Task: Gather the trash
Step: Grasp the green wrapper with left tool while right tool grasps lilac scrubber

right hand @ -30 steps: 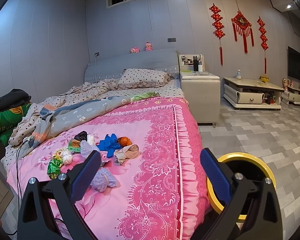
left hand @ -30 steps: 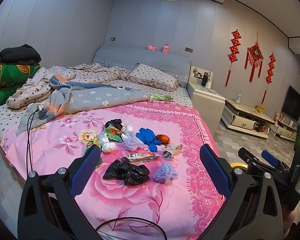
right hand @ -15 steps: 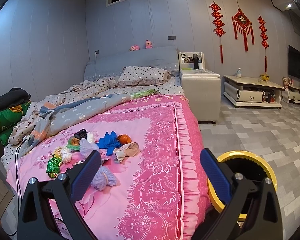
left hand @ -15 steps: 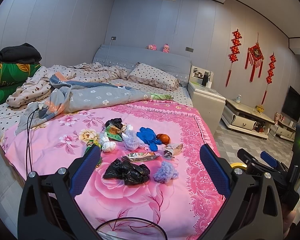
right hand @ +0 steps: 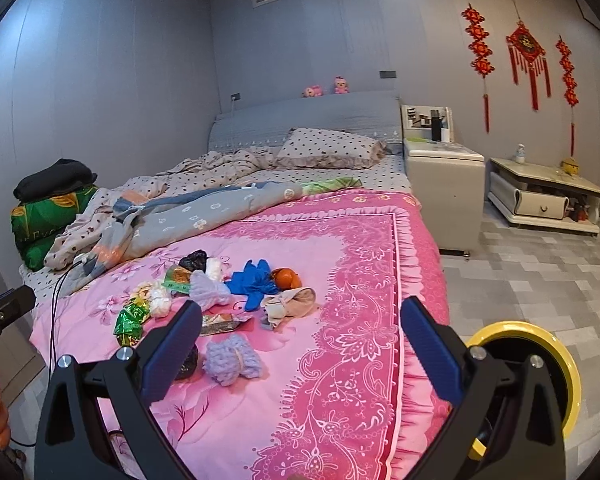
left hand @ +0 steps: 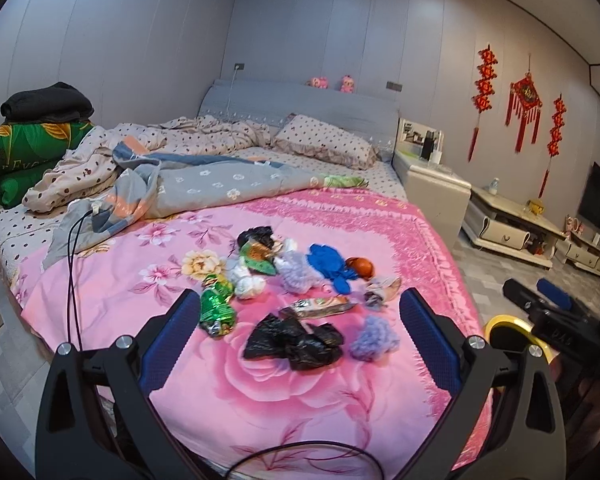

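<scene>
Trash lies in a loose cluster on the near half of the pink floral bedspread [left hand: 260, 392], none of it held. L to R in the left wrist view: green foil wrapper [left hand: 217, 307] at the near-left edge of the pile, white crumpled wad [left hand: 247, 285] just beside it, black bag scrap [left hand: 256, 236] at the far side w/ a green-orange packet [left hand: 258, 257] touching it, pale purple yarn wad [left hand: 296, 274], blue glove [left hand: 330, 266], orange round item [left hand: 362, 267], beige rag [left hand: 382, 286]. Nearer: flat snack wrapper [left hand: 320, 306], crumpled black bag [left hand: 296, 340], second purple yarn bundle [left hand: 374, 338] to its right. Left gripper [left hand: 300, 320] hovers over the near bed edge, fingers spread wide, nothing between them. Right gripper [right hand: 300, 334] also spread wide & empty, above the bed's near-right part. Yellow-rimmed bin [right hand: 540, 344] sits on the floor right of the bed, near corner.
</scene>
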{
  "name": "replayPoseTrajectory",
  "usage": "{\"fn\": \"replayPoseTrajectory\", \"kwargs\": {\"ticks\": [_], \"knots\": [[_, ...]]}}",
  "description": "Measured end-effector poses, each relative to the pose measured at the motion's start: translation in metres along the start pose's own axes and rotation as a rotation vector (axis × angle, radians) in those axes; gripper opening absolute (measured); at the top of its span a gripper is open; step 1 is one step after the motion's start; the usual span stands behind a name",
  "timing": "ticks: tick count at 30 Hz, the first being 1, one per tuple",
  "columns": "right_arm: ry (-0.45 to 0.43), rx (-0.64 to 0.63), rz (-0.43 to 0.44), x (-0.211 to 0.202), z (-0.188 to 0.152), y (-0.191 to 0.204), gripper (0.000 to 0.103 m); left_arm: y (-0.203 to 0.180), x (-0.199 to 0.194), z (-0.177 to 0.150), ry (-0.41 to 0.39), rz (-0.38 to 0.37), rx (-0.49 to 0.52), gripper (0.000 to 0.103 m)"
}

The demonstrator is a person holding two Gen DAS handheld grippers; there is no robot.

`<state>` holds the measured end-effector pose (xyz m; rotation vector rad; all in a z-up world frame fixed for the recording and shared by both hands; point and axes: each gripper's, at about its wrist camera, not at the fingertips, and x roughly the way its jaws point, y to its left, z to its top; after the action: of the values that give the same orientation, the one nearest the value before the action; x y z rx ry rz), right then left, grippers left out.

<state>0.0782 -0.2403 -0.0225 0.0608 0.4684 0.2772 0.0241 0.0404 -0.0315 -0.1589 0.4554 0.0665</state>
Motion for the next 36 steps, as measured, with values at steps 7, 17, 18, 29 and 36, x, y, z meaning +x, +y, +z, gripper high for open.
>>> {"fn": "replayPoseTrajectory", "kwargs": {"ticks": [7, 17, 18, 29, 36], "knots": [[0.126, -0.086, 0.099, 0.043, -0.008, 0.011, 0.096, 0.040, 0.036, -0.016, 0.107, -0.011, -0.027, 0.095], [0.259, -0.151, 0.208, 0.087, -0.033, 0.031, 0.096, 0.084, 0.091, -0.026, 0.196, 0.051, -0.074, 0.095], [0.262, -0.156, 0.215, 0.090, -0.033, 0.032, 0.096, 0.088, 0.098, -0.026, 0.201, 0.056, -0.081, 0.095], [0.416, -0.155, 0.193, 0.145, -0.040, 0.045, 0.096, 0.107, 0.158, -0.008, 0.240, 0.134, -0.090, 0.095], [0.453, -0.116, 0.168, 0.173, -0.039, 0.054, 0.096, 0.123, 0.190, -0.008, 0.265, 0.180, -0.141, 0.095]]}}
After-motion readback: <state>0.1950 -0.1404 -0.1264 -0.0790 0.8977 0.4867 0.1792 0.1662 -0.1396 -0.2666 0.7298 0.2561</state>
